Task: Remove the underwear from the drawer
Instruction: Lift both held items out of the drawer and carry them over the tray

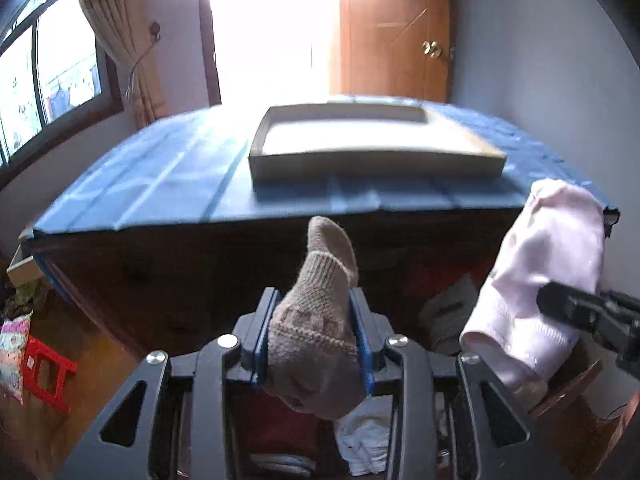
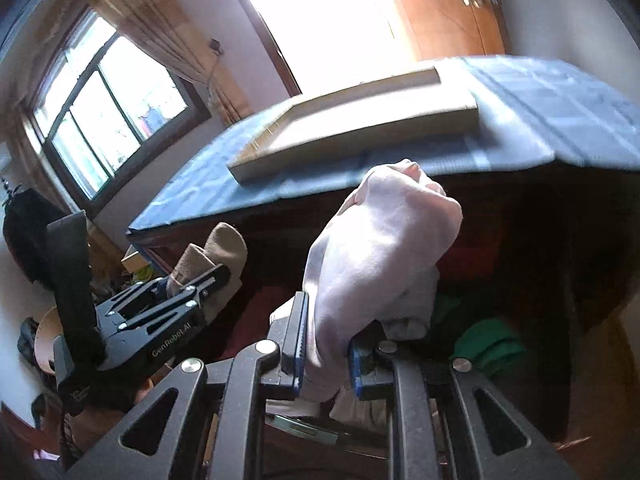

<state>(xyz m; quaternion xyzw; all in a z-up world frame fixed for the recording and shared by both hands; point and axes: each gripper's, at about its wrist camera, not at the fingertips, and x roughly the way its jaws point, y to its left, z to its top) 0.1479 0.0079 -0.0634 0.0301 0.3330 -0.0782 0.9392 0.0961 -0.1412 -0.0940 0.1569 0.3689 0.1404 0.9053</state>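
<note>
My left gripper (image 1: 316, 312) is shut on a beige knitted sock (image 1: 320, 280), whose toe sticks up above the blue pads. That gripper (image 2: 200, 276) shows at the lower left of the right wrist view, the beige sock (image 2: 224, 248) clamped in it. My right gripper (image 2: 328, 344) is shut on a pale pink piece of underwear (image 2: 376, 256) that bulges up between the fingers. Seen from the left wrist, the pink underwear (image 1: 544, 264) hangs at the right with the right gripper's black finger (image 1: 568, 308) across it. The open drawer below holds white cloth (image 1: 364, 440) and green cloth (image 2: 492, 344).
A dark wooden dresser (image 1: 200, 272) stands just ahead, its top covered by a blue cloth (image 1: 160, 176). A shallow beige tray (image 1: 372, 140) rests on that cloth. A red stool (image 1: 48, 376) sits on the floor at the left. A window and a wooden door lie behind.
</note>
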